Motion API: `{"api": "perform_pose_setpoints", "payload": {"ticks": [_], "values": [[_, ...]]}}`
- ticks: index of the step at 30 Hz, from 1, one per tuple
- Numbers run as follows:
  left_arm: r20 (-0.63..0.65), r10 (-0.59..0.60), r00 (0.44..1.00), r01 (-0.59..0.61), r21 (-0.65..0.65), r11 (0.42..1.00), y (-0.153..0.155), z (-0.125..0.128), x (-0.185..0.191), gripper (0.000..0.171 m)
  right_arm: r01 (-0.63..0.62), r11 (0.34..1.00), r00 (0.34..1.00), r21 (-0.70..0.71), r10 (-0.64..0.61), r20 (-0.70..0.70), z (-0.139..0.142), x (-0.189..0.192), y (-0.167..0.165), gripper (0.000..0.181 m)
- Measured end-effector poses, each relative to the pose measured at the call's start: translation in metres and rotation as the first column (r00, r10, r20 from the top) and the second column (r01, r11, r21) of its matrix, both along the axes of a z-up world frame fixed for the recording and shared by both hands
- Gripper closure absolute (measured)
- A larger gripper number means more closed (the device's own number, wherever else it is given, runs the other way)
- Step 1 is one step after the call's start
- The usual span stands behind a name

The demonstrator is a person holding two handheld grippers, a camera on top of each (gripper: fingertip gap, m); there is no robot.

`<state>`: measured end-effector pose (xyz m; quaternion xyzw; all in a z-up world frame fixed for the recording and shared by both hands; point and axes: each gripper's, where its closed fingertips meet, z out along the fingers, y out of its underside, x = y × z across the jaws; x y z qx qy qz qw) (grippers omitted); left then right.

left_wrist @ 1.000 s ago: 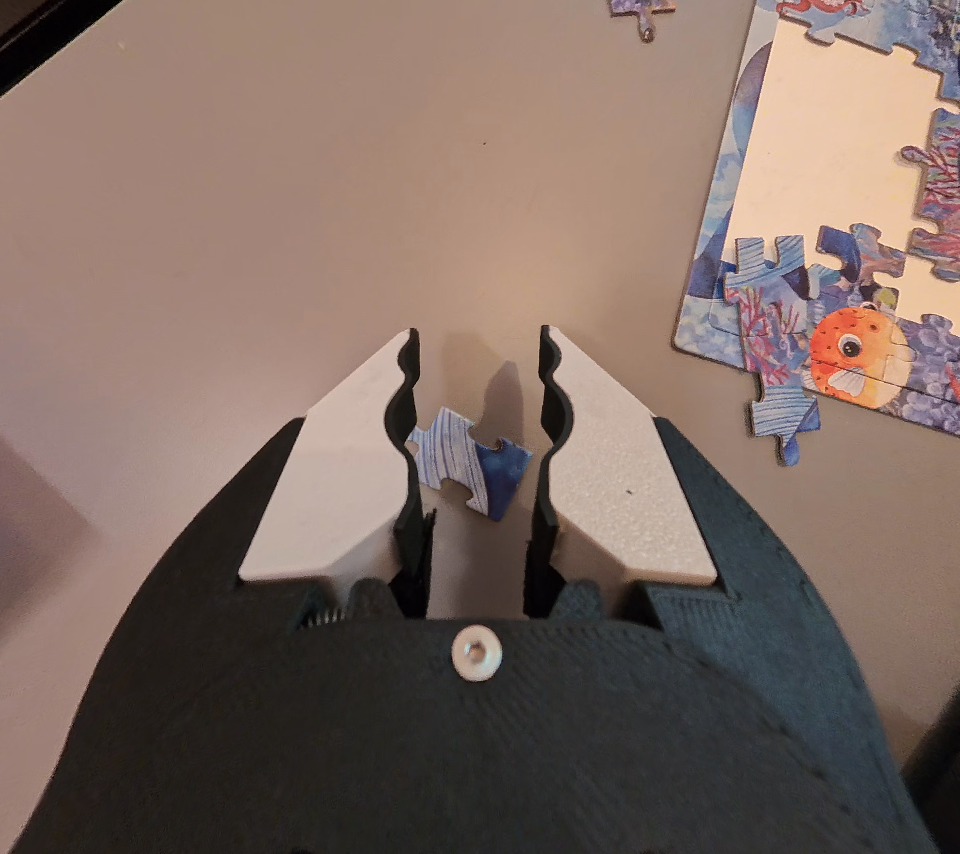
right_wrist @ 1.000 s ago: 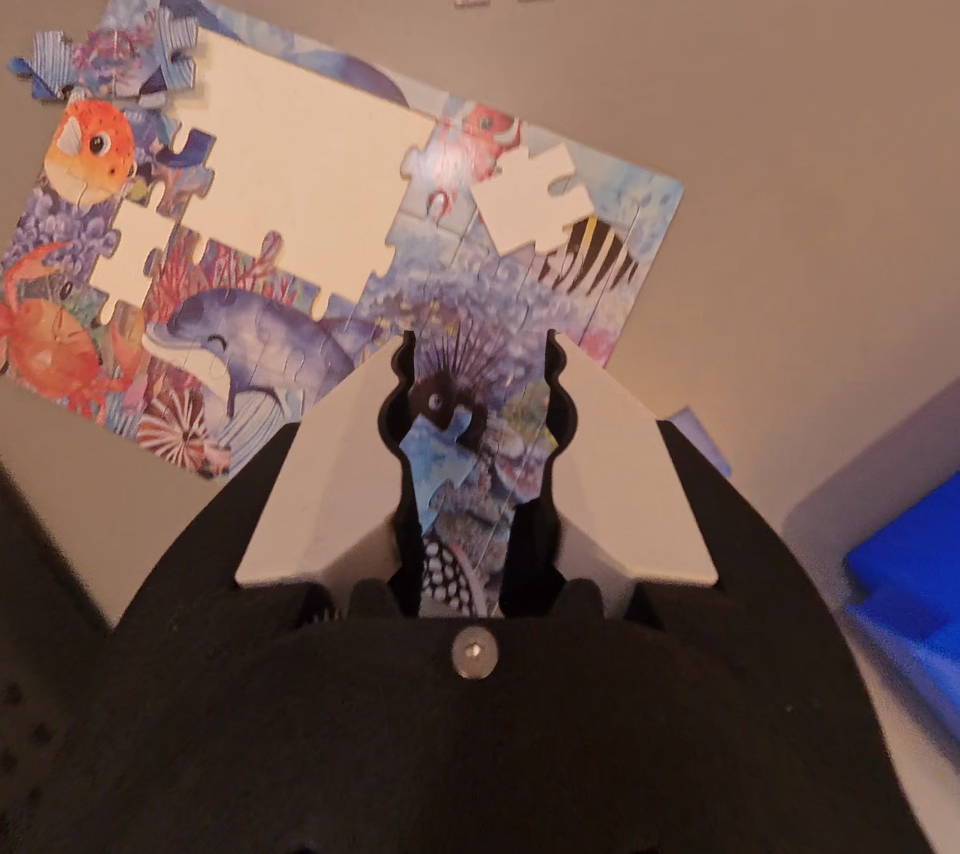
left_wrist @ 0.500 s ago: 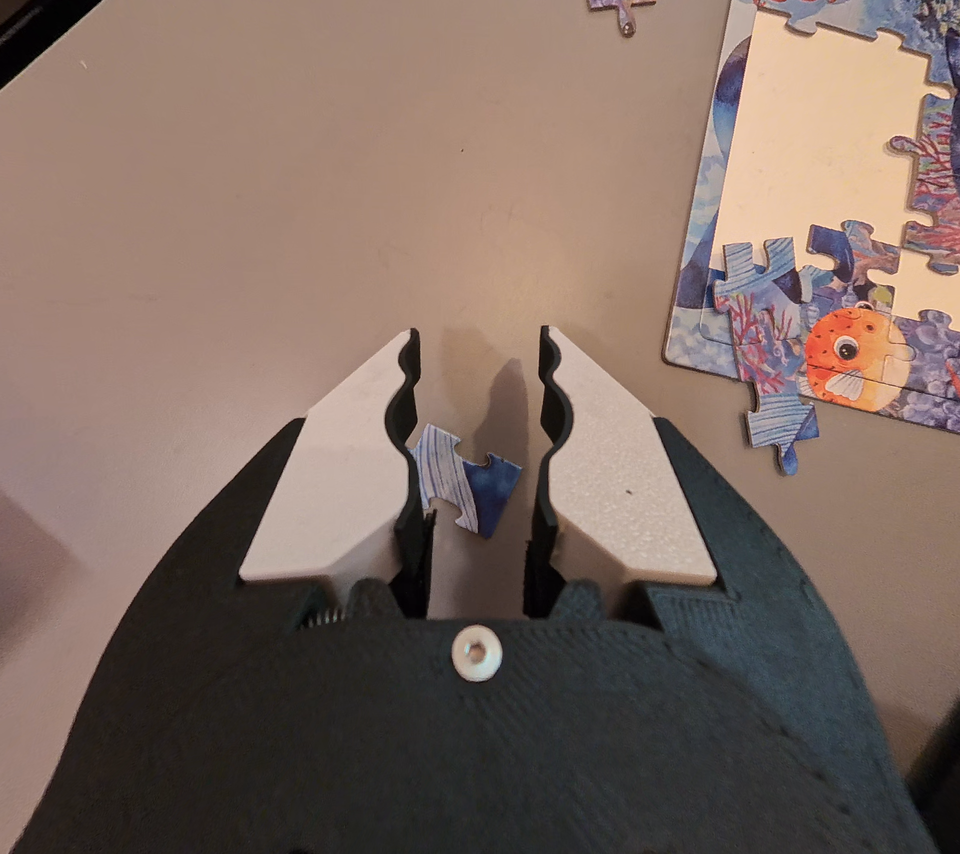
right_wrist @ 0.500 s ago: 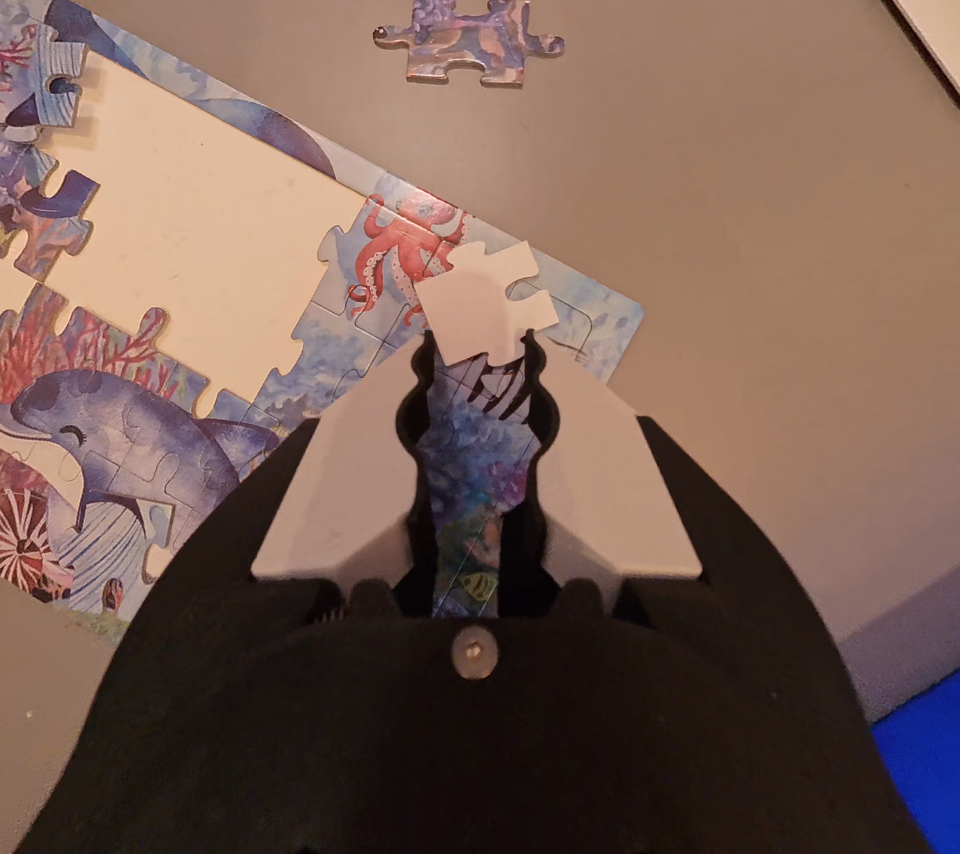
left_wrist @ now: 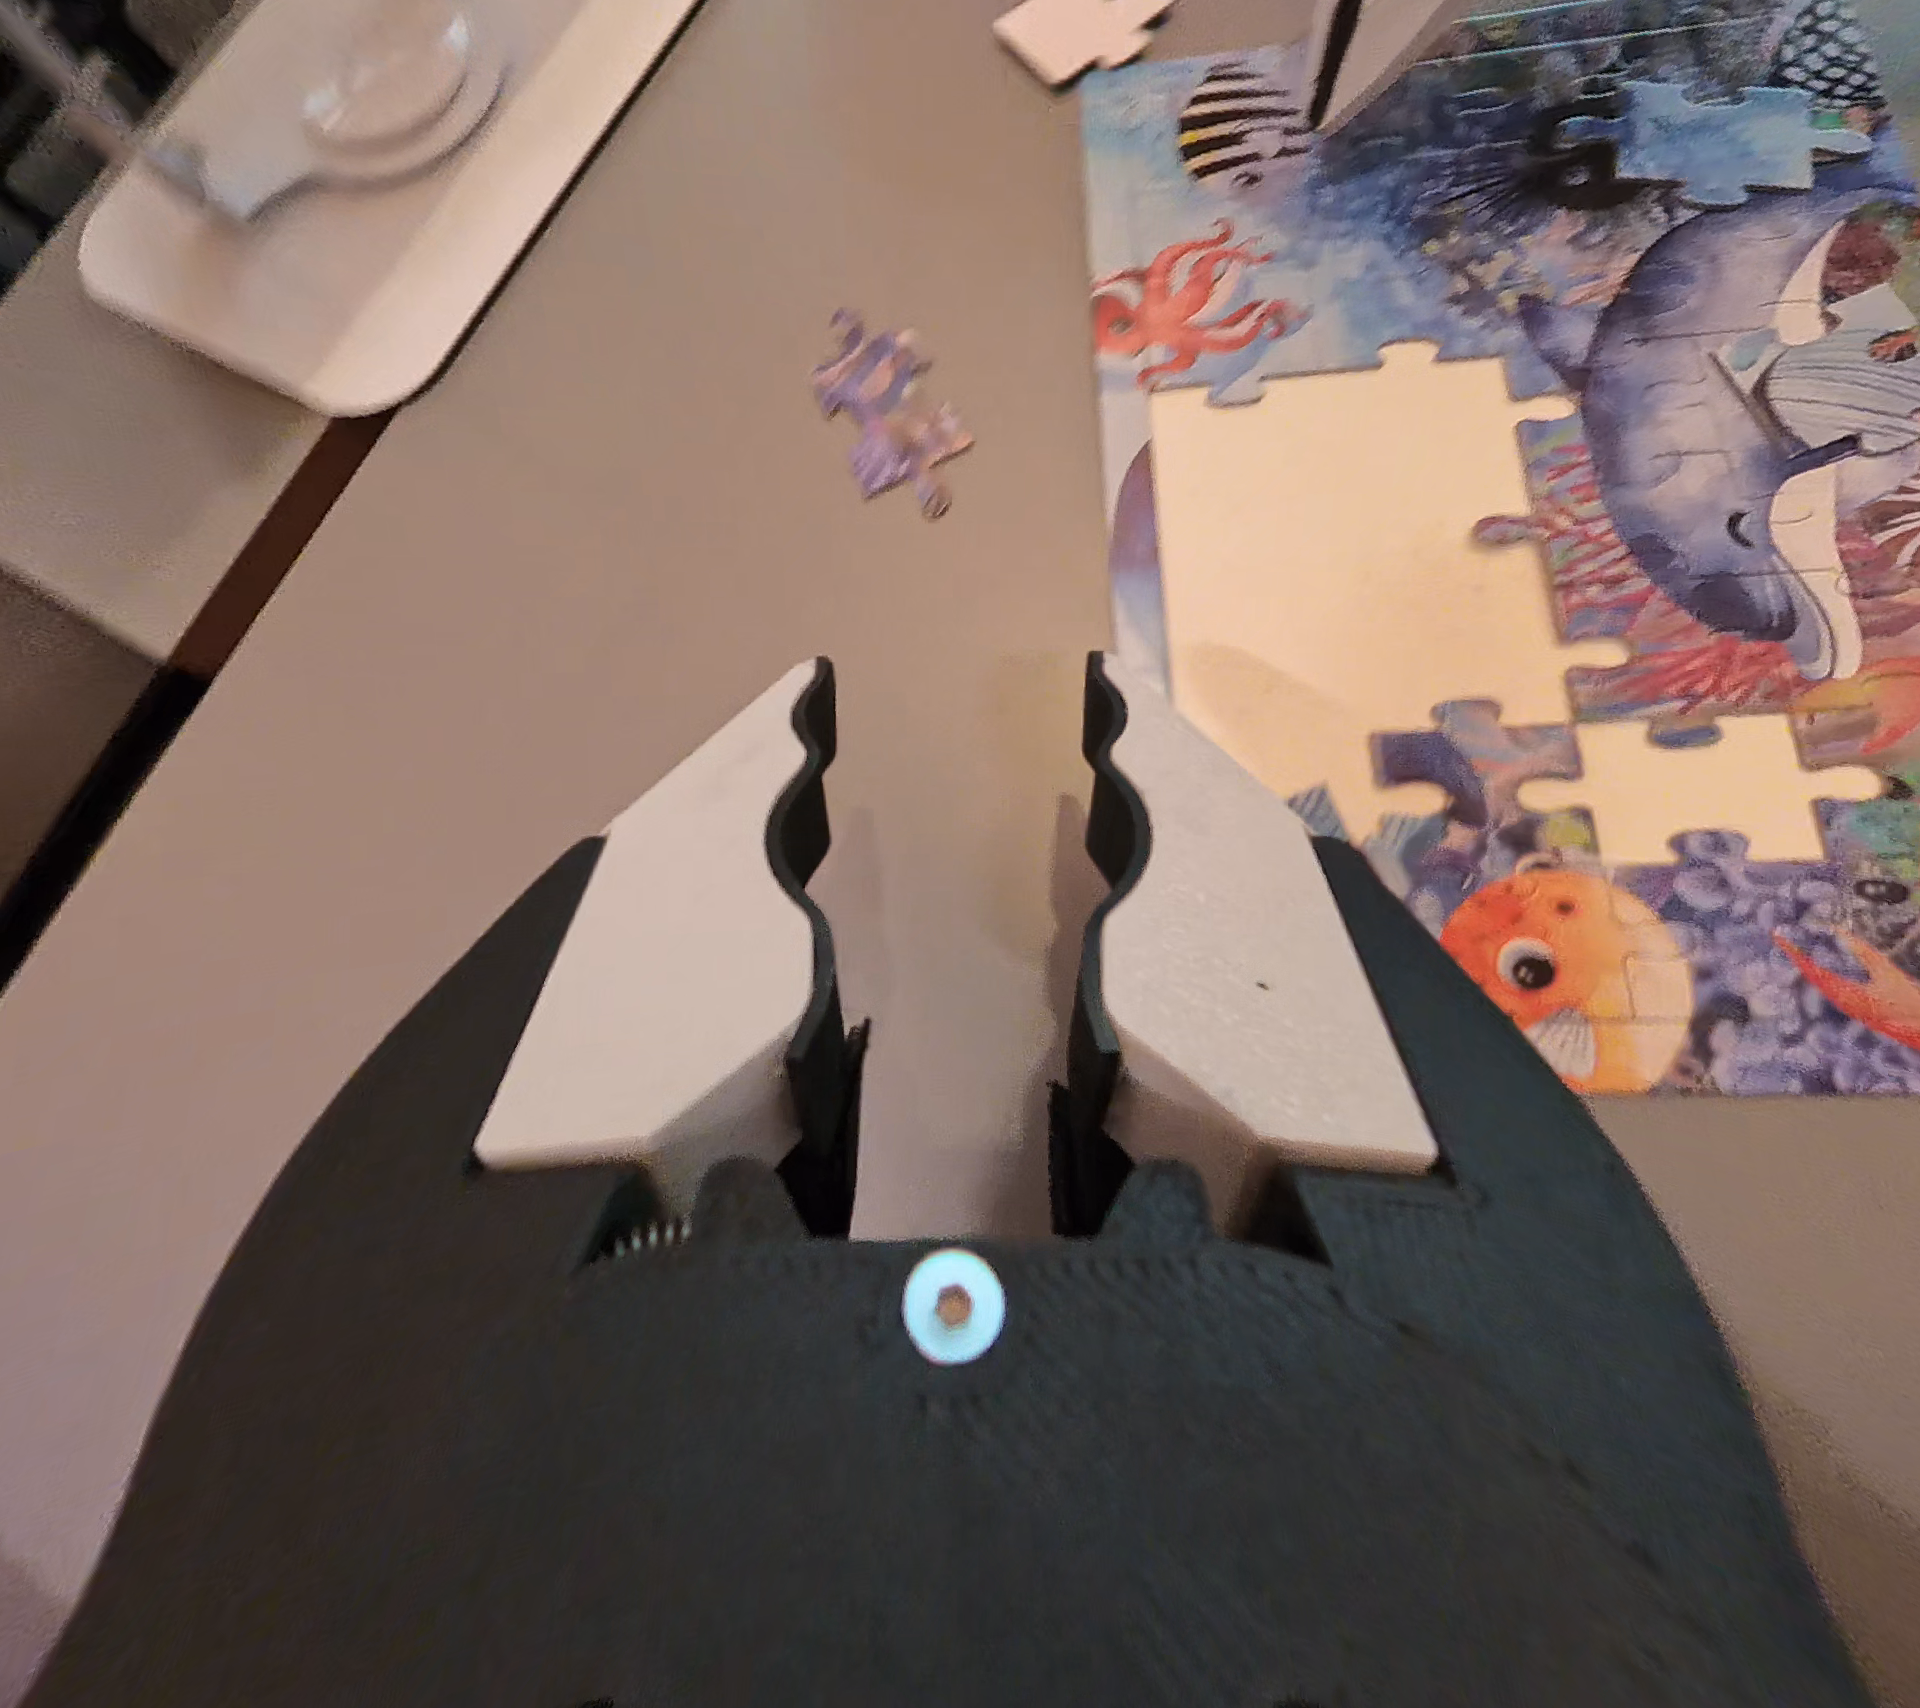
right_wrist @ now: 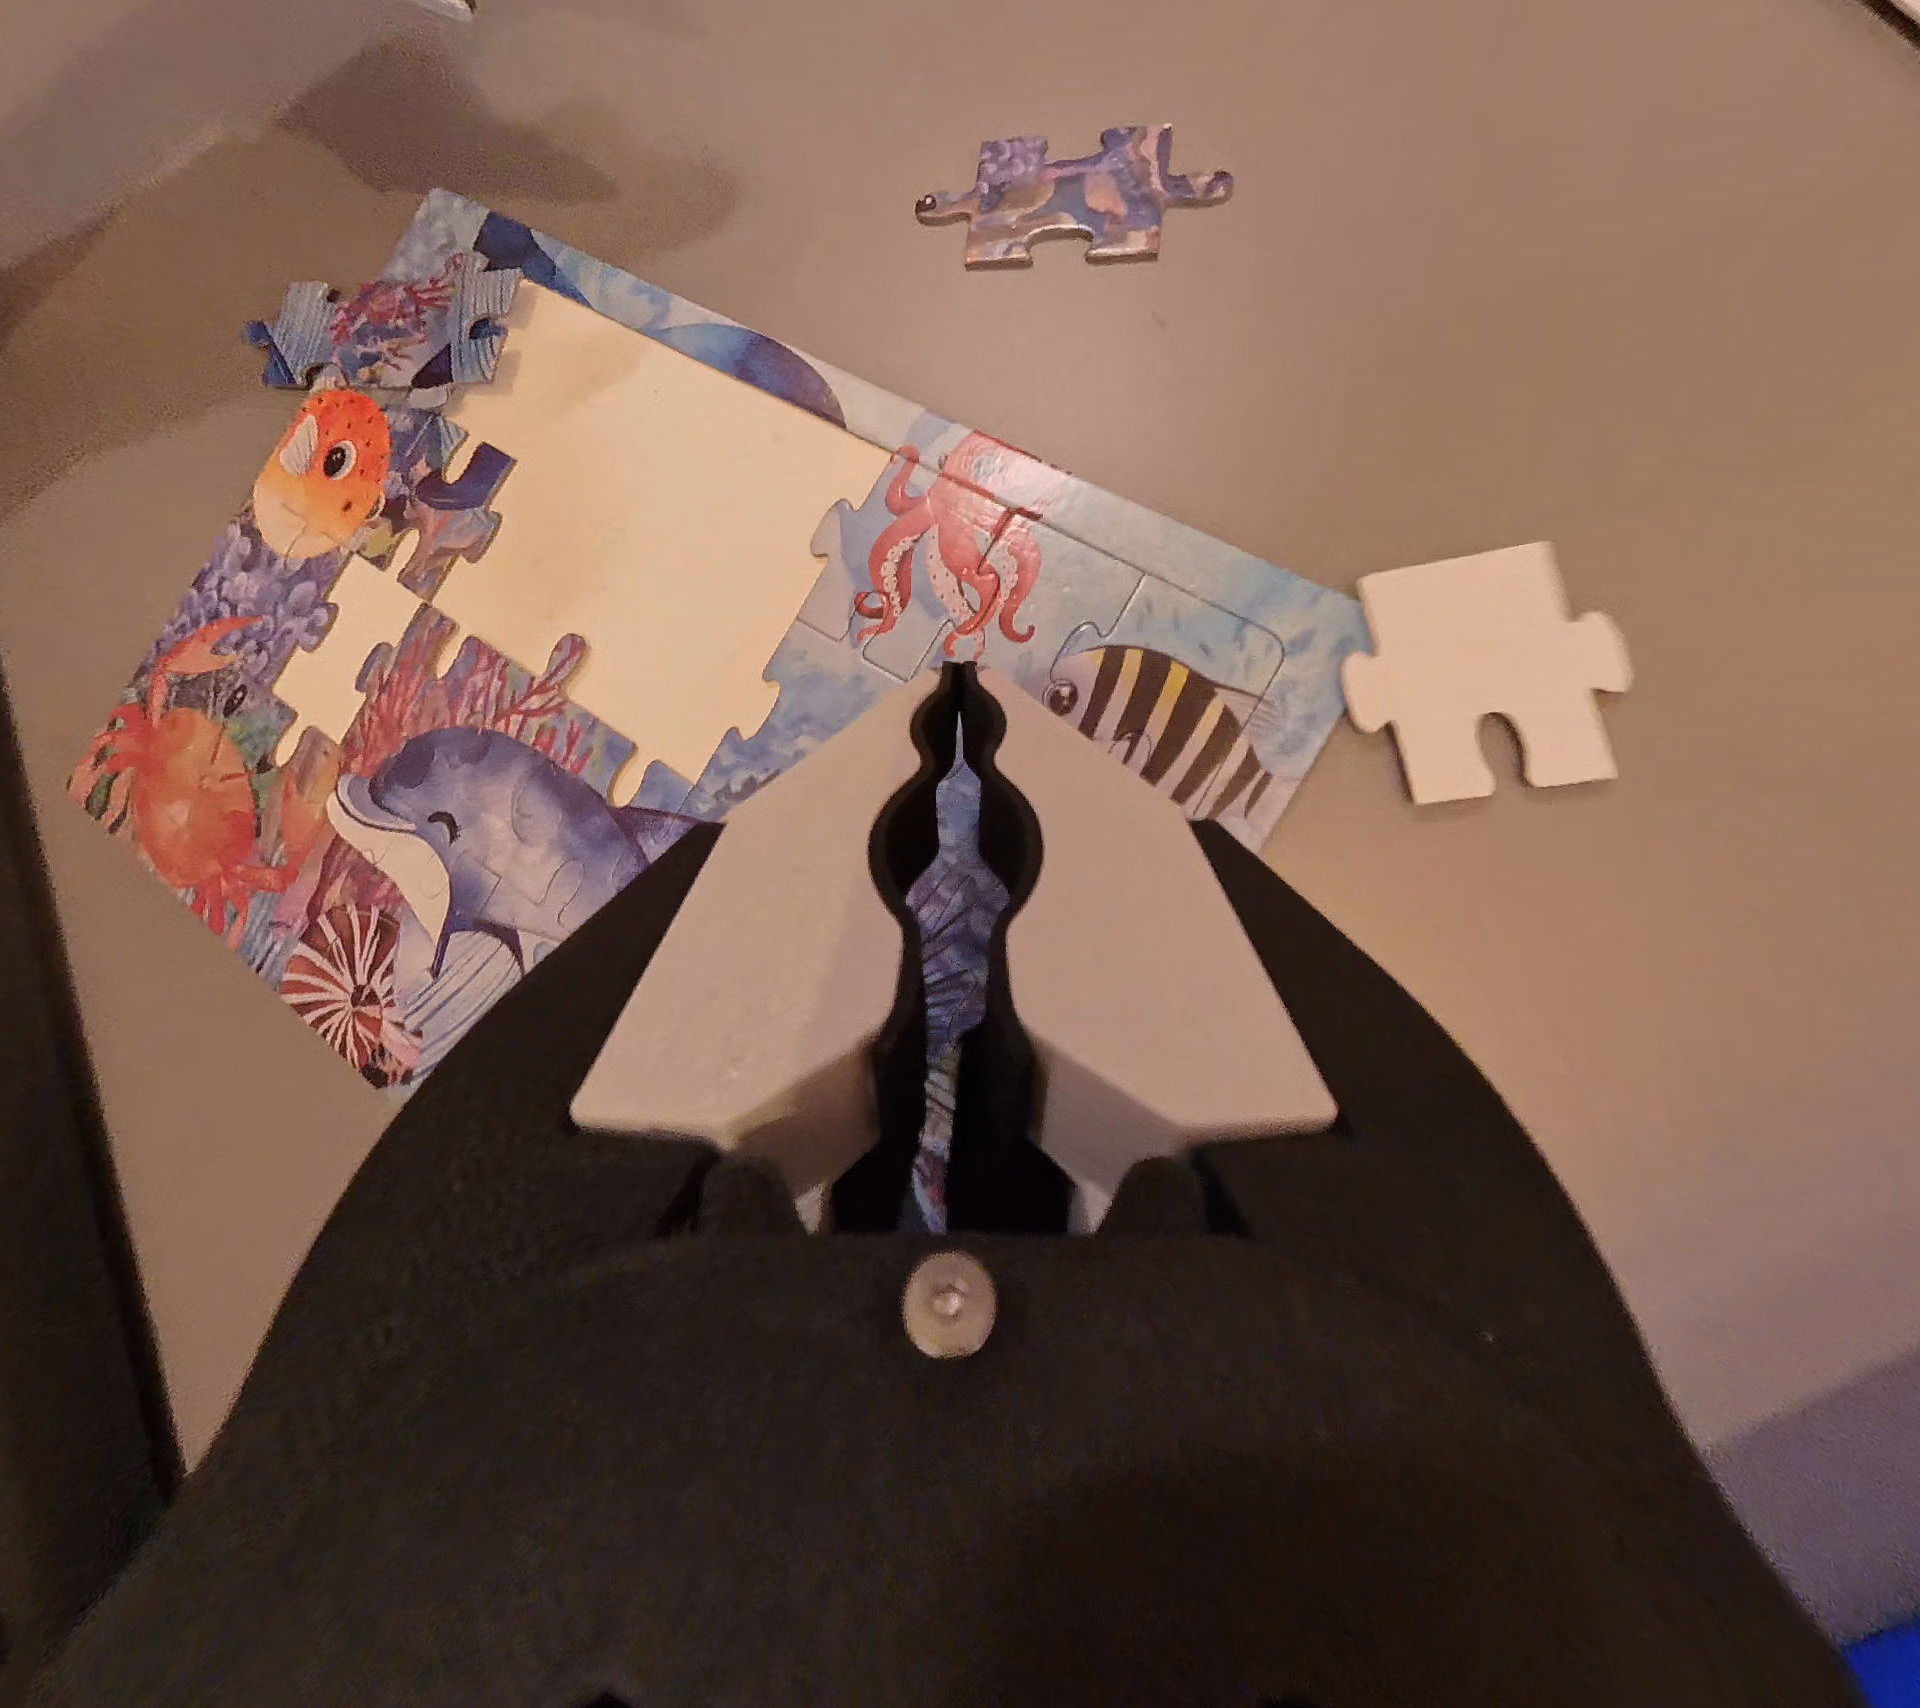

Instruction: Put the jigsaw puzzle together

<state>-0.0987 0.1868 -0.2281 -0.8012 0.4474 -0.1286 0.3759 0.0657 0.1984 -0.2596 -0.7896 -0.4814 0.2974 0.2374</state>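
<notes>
A plain grey-brown table point(left_wrist: 540, 578) fills most of both views under warm, dim light. In the upper left of the left wrist view a white board point(left_wrist: 436, 131) with rounded corners carries a clear glass base point(left_wrist: 384, 89), blurred, beyond a dark gap point(left_wrist: 260, 536). A blue patch point(right_wrist: 1886, 1684) shows at the lower right corner of the right wrist view.

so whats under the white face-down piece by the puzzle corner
Bare table; the white piece lies flat beside the puzzle board's corner, its edge at the board. Its printed side faces down, hidden.
</notes>
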Motion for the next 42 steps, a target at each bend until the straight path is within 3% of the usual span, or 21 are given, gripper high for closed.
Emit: {"api": "perform_pose_setpoints", "payload": {"ticks": [3,5,6,9,14,16,18,30,33,36,39,42], "values": [[-0.059,-0.089,0.994,0.089,0.003,0.996,-0.006,-0.011,0.034,0.125,0.057,0.997,0.998,0.059,-0.058,0.007,0.002,0.007,0.012,0.181],[-0.098,-0.109,0.989,0.109,-0.011,0.994,-0.007,-0.021,0.042,0.125,0.151,0.976,0.985,0.154,-0.161,0.054,0.003,0.021,0.038,0.14],[-0.105,-0.117,0.988,0.115,-0.022,0.993,-0.008,-0.025,0.044,0.124,0.201,0.957,0.972,0.207,-0.222,0.082,0.004,0.029,0.052,0.13],[-0.12,-0.104,0.987,0.102,-0.024,0.995,-0.006,-0.028,0.039,0.125,0.274,0.92,0.941,0.281,-0.317,0.119,0.003,0.044,0.079,0.129],[-0.07,-0.037,0.997,0.036,-0.017,0.999,0.002,-0.019,0.019,0.125,0.352,0.905,0.897,0.237,-0.399,0.189,-0.028,0.05,0.11,0.115],[-0.066,-0.019,0.998,0.018,-0.016,1.0,0.004,-0.018,0.012,0.125,0.394,0.902,0.896,0.175,-0.419,0.147,-0.03,0.046,0.117,0.118],[-0.056,-0.007,0.998,0.006,-0.018,1.0,0.006,-0.018,0.008,0.125,0.379,0.907,0.901,0.182,-0.407,0.151,-0.029,0.046,0.118,0.135],[-0.06,0.017,0.998,-0.017,-0.004,1.0,0.012,-0.019,0.004,0.125,0.36,0.926,0.922,0.113,-0.372,0.107,-0.023,0.044,0.102,0.142],[-0.06,0.013,0.998,-0.011,0.03,0.999,0.015,-0.016,0.012,0.124,0.306,0.951,0.952,0.046,-0.307,0.02,-0.007,0.029,0.088,0.142],[-0.045,-0.035,0.998,0.041,0.131,0.991,0.018,-0.005,0.033,0.118,0.138,0.978,0.973,-0.157,-0.163,-0.165,0.021,-0.002,0.05,0.142],[-0.034,-0.168,0.985,0.171,0.263,0.949,0.006,0.014,0.069,0.118,-0.106,0.934,0.941,-0.342,-0.017,-0.339,0.046,-0.025,0.005,0.142],[-0.058,-0.269,0.961,0.272,0.36,0.893,-0.008,0.025,0.098,0.121,-0.249,0.885,0.913,-0.394,0.078,-0.401,0.054,-0.032,-0.021,0.142]]}}
